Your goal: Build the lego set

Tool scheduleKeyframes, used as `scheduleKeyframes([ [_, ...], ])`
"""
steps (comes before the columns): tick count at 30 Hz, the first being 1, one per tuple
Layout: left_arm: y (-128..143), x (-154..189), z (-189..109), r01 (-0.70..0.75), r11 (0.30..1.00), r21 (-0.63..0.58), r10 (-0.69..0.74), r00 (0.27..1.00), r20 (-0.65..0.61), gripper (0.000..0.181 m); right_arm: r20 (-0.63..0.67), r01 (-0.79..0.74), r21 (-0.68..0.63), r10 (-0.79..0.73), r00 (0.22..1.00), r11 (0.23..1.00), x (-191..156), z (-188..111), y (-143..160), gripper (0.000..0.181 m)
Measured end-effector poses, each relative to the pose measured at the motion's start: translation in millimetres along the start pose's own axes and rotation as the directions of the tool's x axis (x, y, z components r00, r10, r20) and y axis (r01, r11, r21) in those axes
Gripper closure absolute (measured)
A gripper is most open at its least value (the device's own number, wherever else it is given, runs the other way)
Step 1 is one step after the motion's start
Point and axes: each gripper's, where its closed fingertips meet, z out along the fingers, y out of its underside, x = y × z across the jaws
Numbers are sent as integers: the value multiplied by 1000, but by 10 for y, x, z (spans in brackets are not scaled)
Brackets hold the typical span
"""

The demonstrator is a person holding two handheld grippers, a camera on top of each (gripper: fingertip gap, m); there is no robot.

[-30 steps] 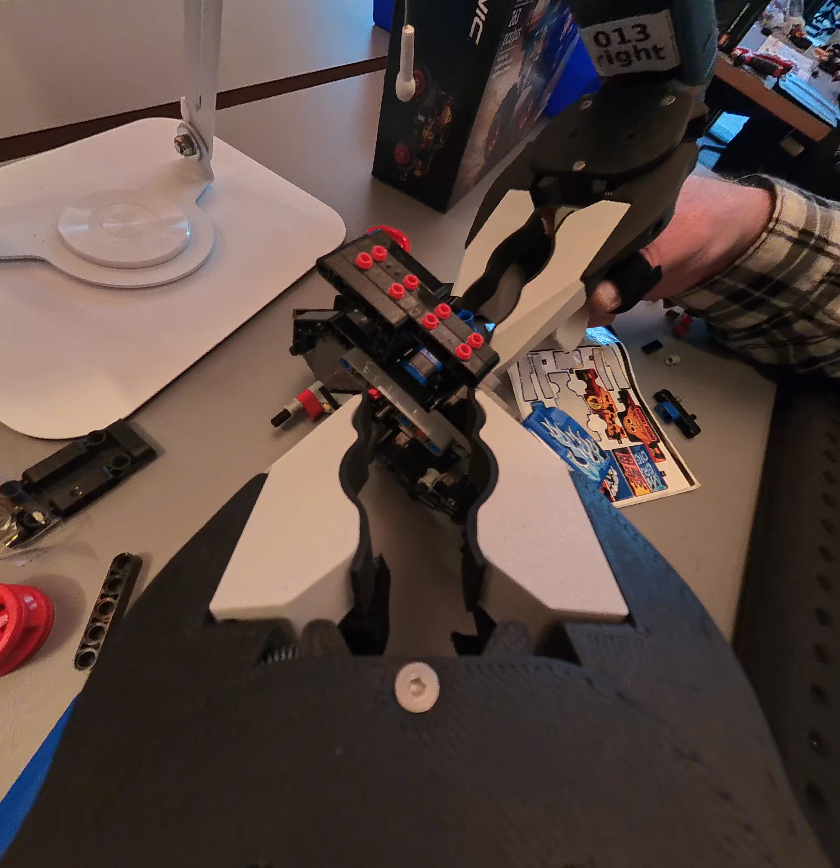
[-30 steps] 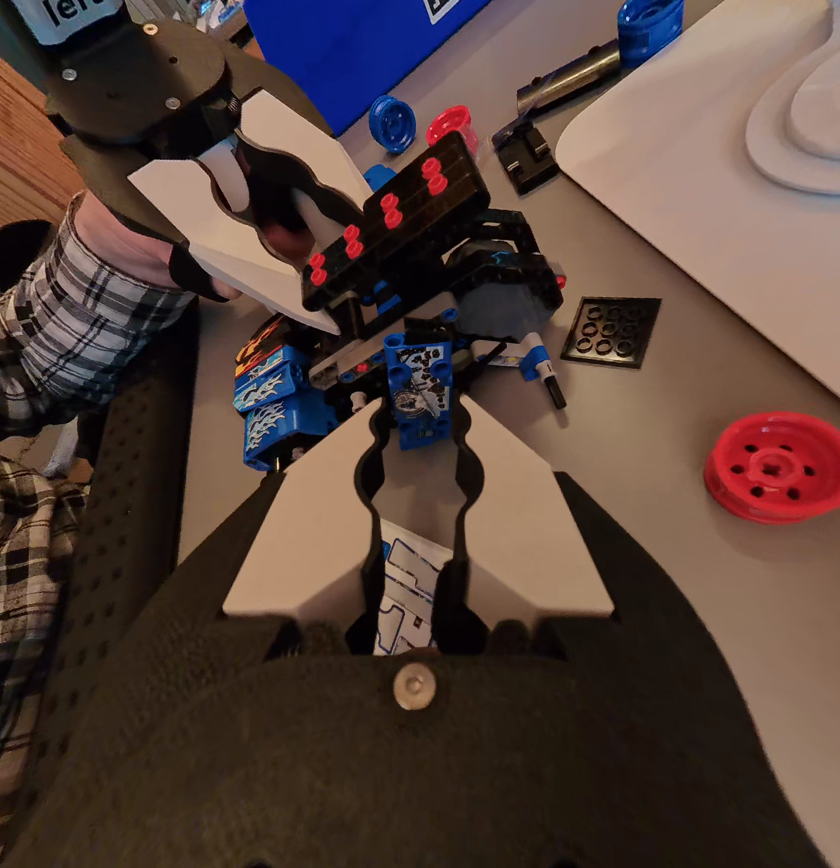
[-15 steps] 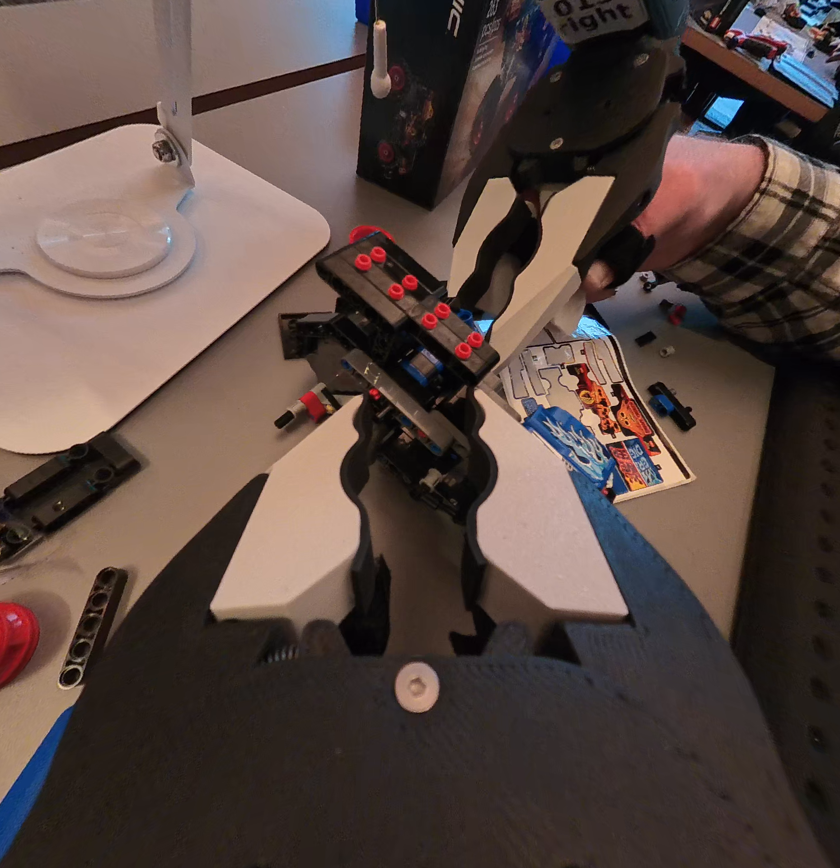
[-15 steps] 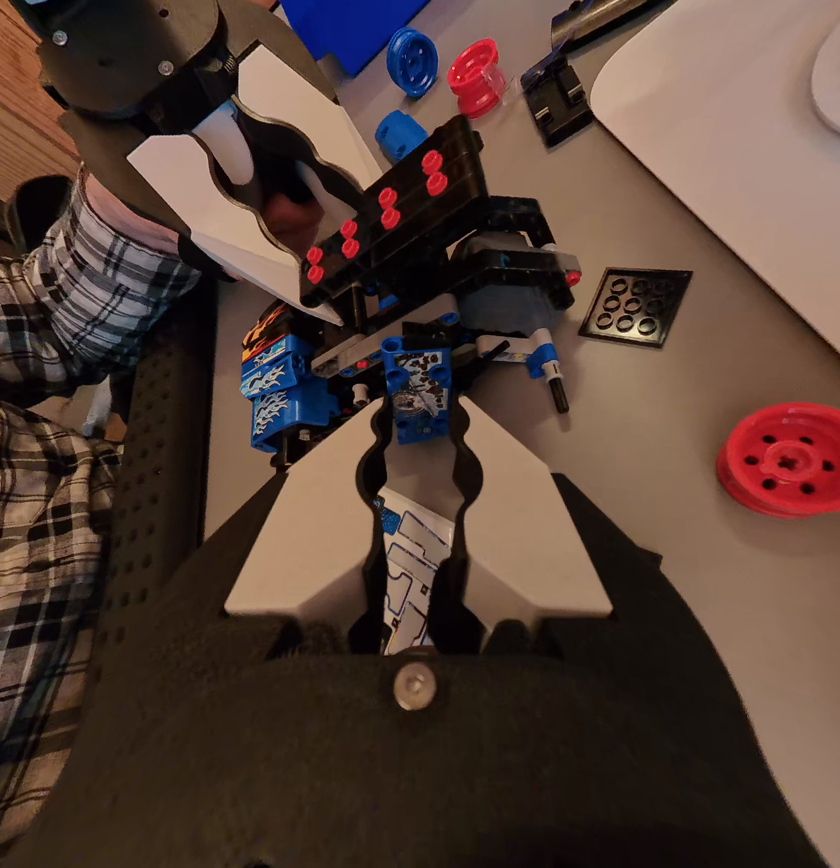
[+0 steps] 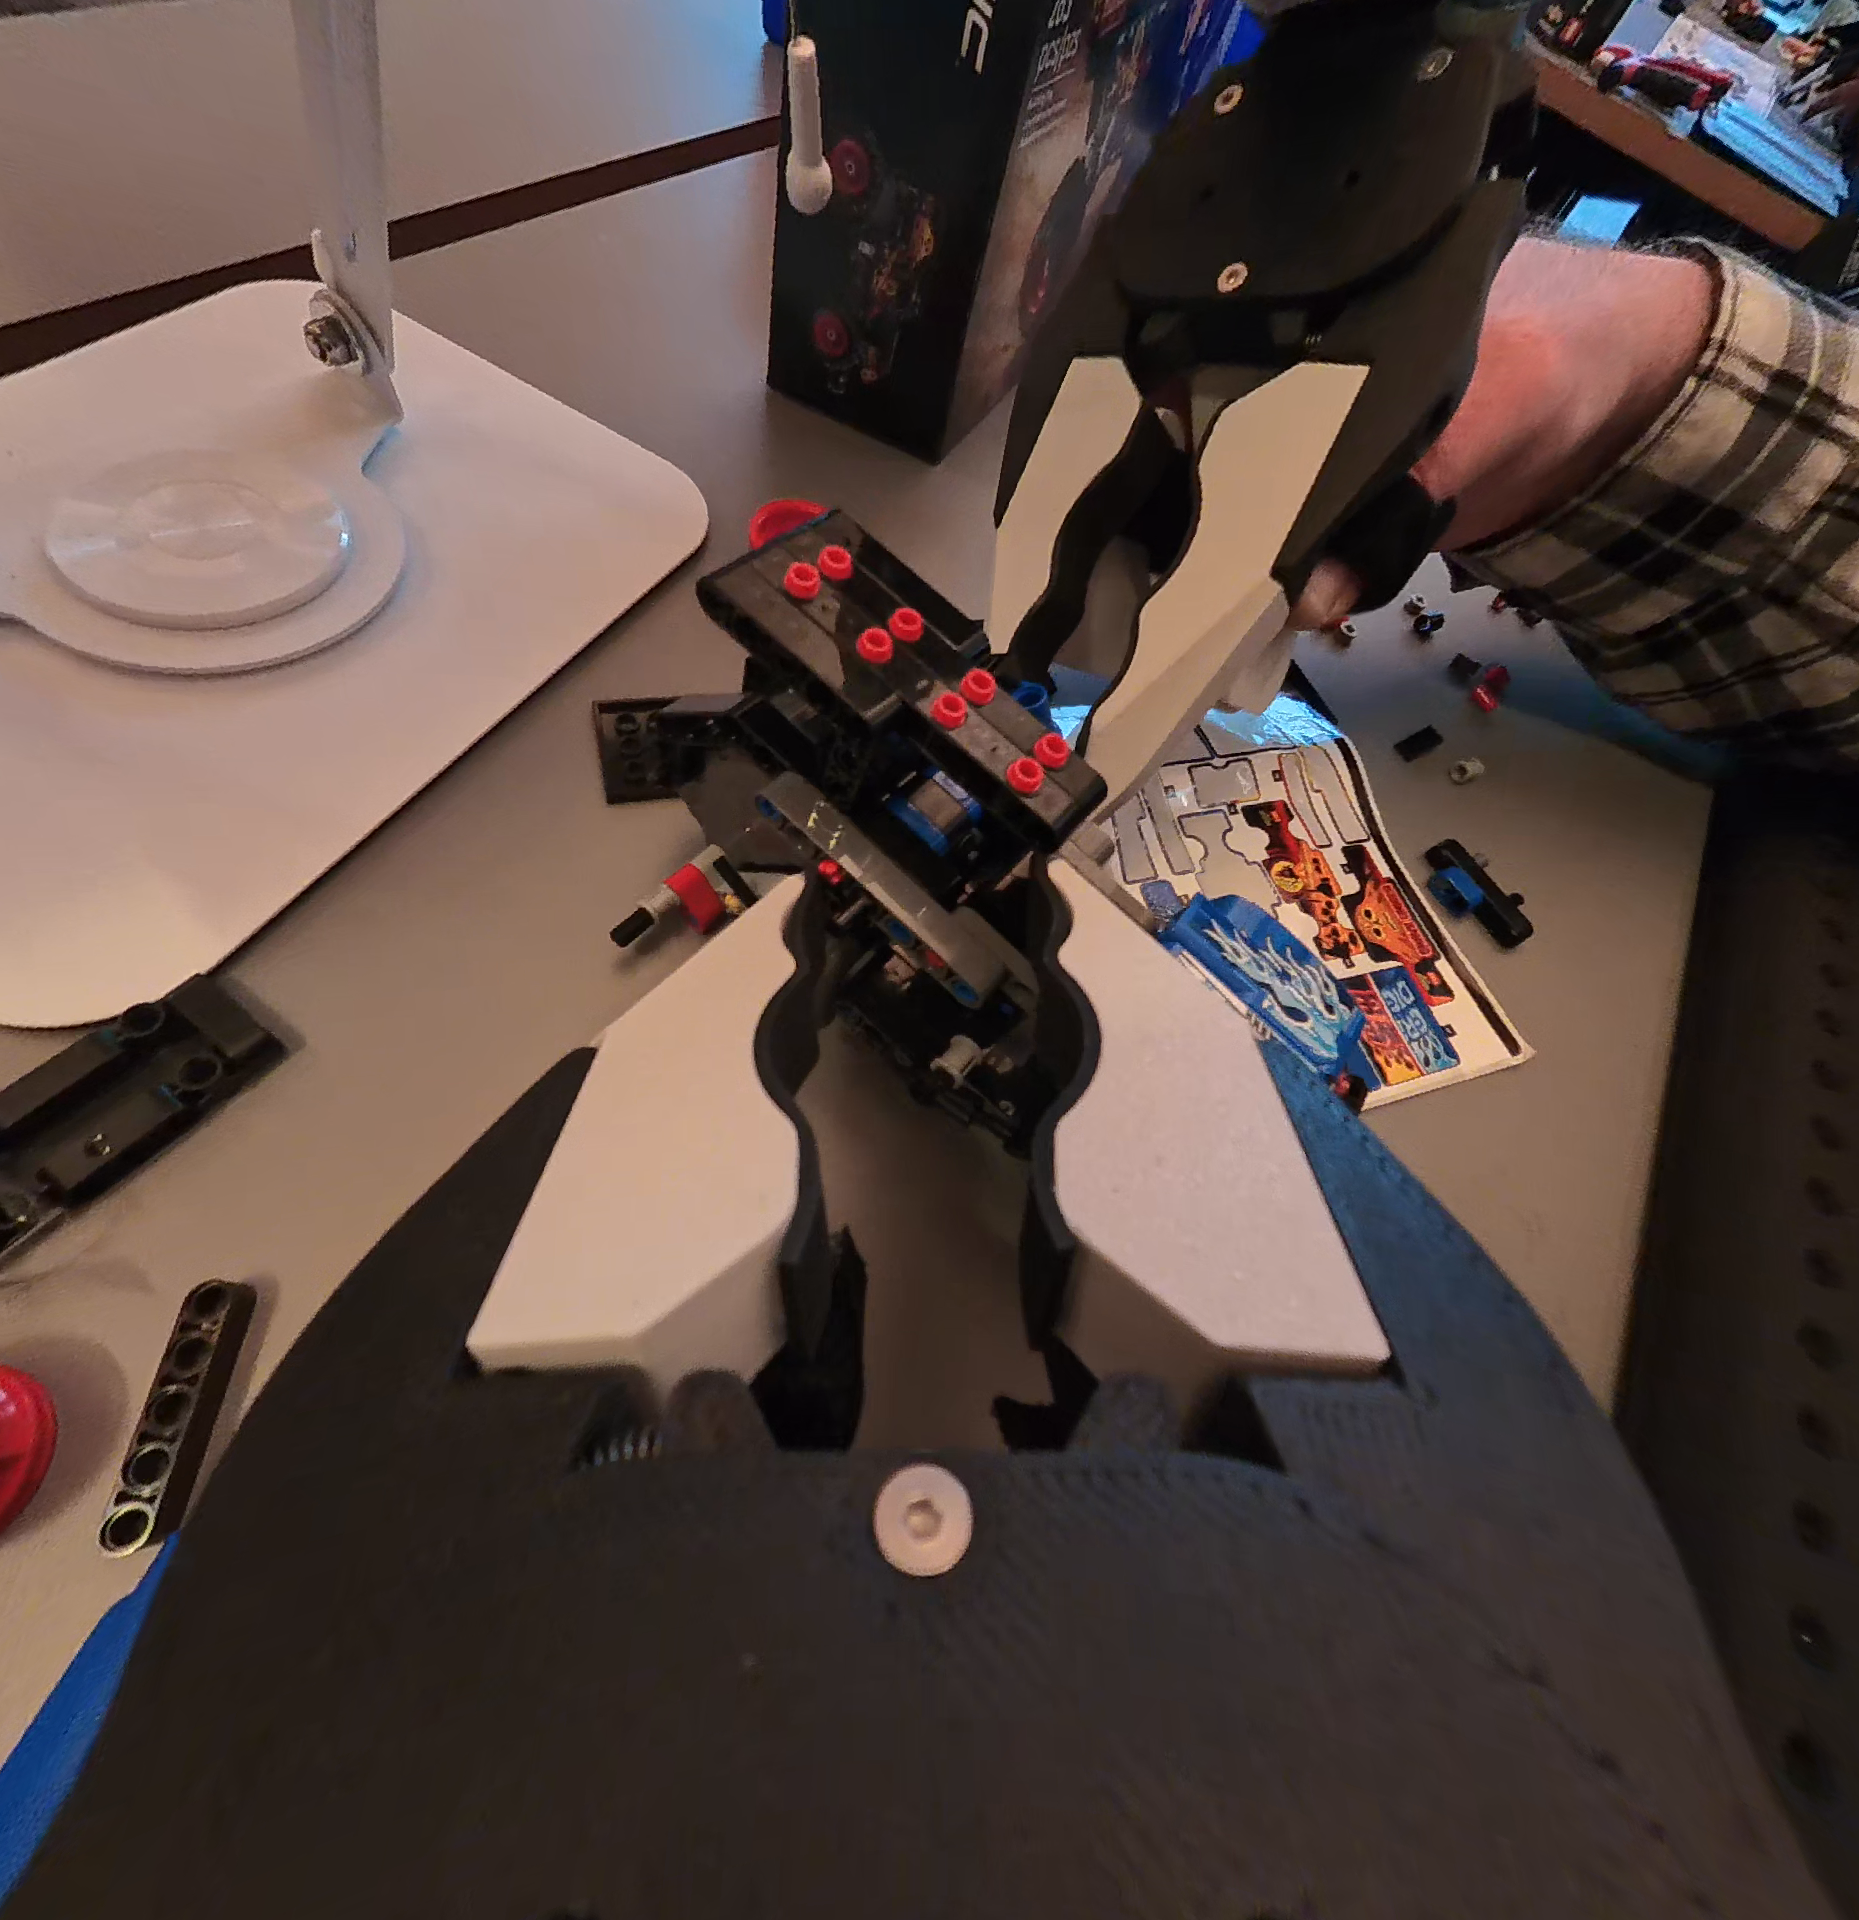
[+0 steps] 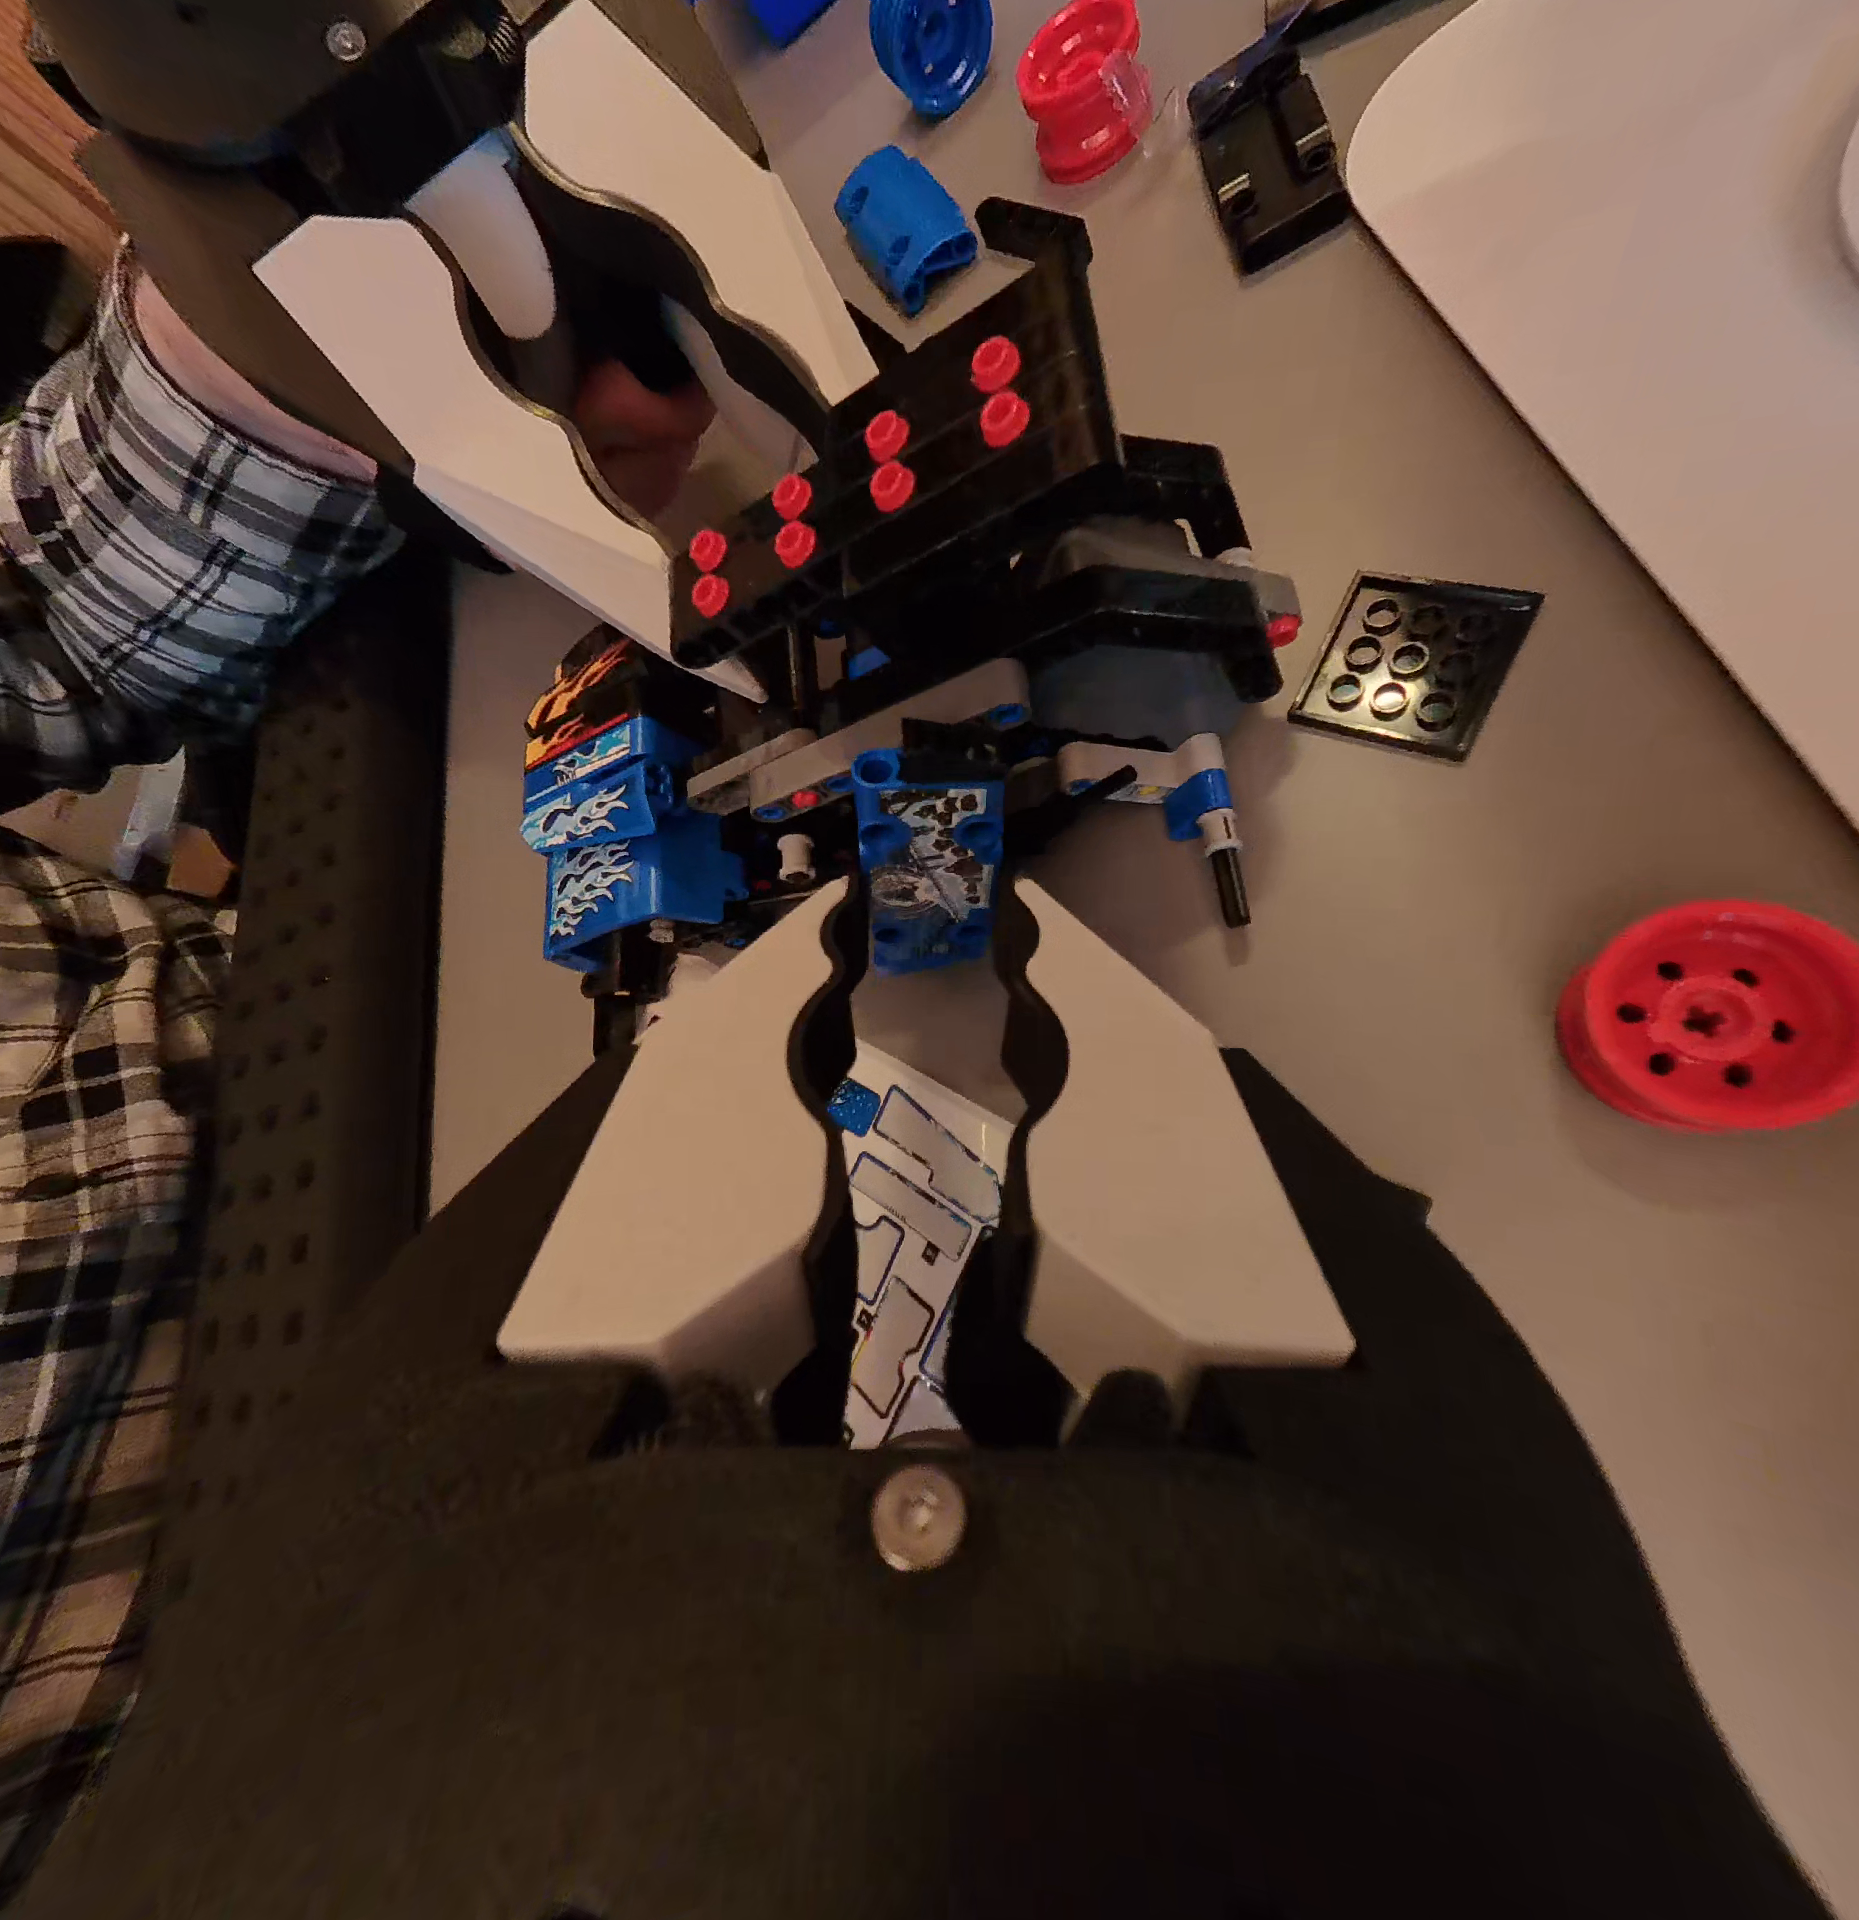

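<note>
left gripper (image 5: 920,935): clamped on lego chassis (image 5: 894,790) | right gripper (image 6: 920,914): pinching blue printed panel (image 6: 930,862) at chassis front | advice: press straight, keep chassis steady

Black lego model (image 6: 966,582) studded with red pins (image 6: 889,431) — blue flame-patterned panels (image 6: 613,842); red wheel (image 6: 1725,1013); plaid sleeve (image 5: 1725,499).

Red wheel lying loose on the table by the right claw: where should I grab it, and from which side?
Grip the red wheel across its outer rim, coming straight down from above. It lies flat, spoked face up, with bare table all round, so the fingers should fit on opposite sides; the hub looks too shallow to pinch.
</note>
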Motion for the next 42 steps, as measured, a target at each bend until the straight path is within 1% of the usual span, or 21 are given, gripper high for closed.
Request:
scheduleKeyframes([
  [6, -1, 10, 5, -3, 1000, -1, 3, 1000, -1, 144, 12, -5, 3, 5, 1000, 1000, -8, -2, 12, 158],
  [10, -1, 24, 9, -6, 1000, -2, 6, 1000, -5, 144, -16, 19, -35, -19, 1000, 999, -8, -22, 28, 159],
  [13, -1, 34, 11, -10, 1000, -3, 10, 1000, -8, 144, 44, -53, -19, 54, 998, 998, -43, -14, 39, 158],
  [20, -1, 51, 15, -22, 1000, -5, 22, 1000, -9, 145, 150, -157, -7, 157, 976, 988, -106, -21, 63, 158],
  [26, -3, 64, 19, -32, 999, -7, 32, 999, -7, 145, 179, -184, 1, 181, 967, 983, -131, -32, 79, 158],
  [30, -6, 74, 23, -40, 999, -7, 40, 999, -6, 146, 151, -174, -23, 176, 973, 984, -140, -47, 93, 158],
  [36, -7, 103, 30, -47, 999, -8, 46, 999, -12, 147, 252, -273, -15, 267, 930, 962, -203, -57, 117, 159],
  [42, -9, 112, 30, -48, 999, -6, 48, 999, -14, 147, 290, -339, 13, 321, 902, 941, -223, -63, 124, 159],
])
